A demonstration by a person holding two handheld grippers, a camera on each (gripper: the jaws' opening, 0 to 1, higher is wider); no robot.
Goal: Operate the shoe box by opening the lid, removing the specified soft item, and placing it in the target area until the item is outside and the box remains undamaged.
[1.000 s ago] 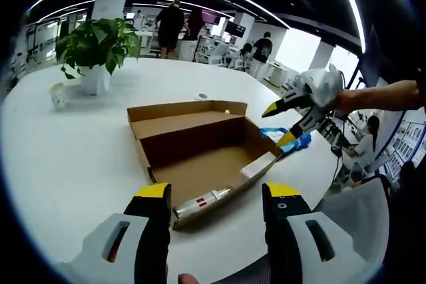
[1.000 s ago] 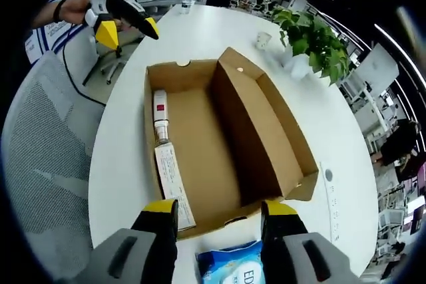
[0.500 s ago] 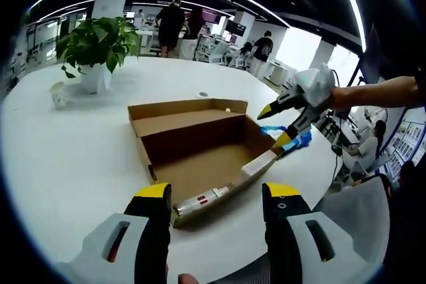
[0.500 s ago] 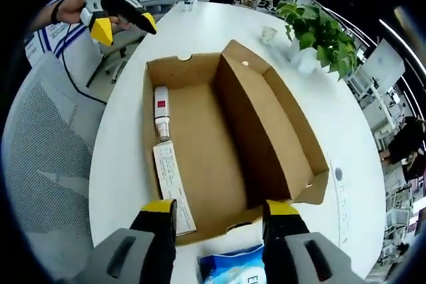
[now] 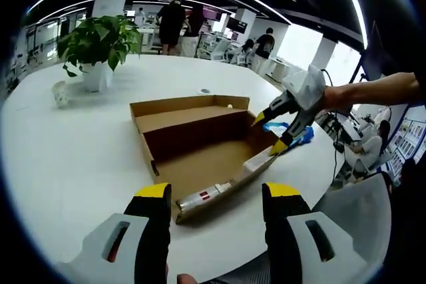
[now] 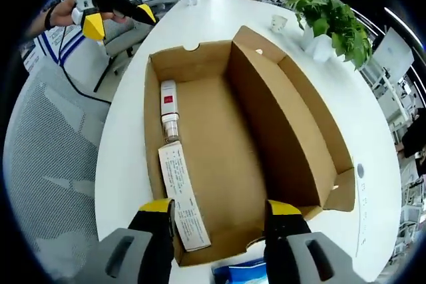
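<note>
Open brown cardboard shoe box (image 6: 219, 138) on the round white surface (image 5: 66, 151), its lid already folded back upright along the far side. Left tool (image 5: 216, 197) hovers at the box's near end, jaws apart and empty; right tool (image 6: 216, 214) hangs over the opposite end, likewise spread and holding nothing. The soft item, a blue plastic-wrapped pack (image 5: 297, 139), lies outside, just beside the box. A small white tube (image 6: 169, 104) and a paper slip (image 6: 183, 194) remain inside.

Grey-white moulded bodies are seen on the left gripper (image 5: 216, 199) and right gripper (image 6: 220, 212), tipped by black jaws capped in yellow; a dark wristband is worn behind the left.
</note>
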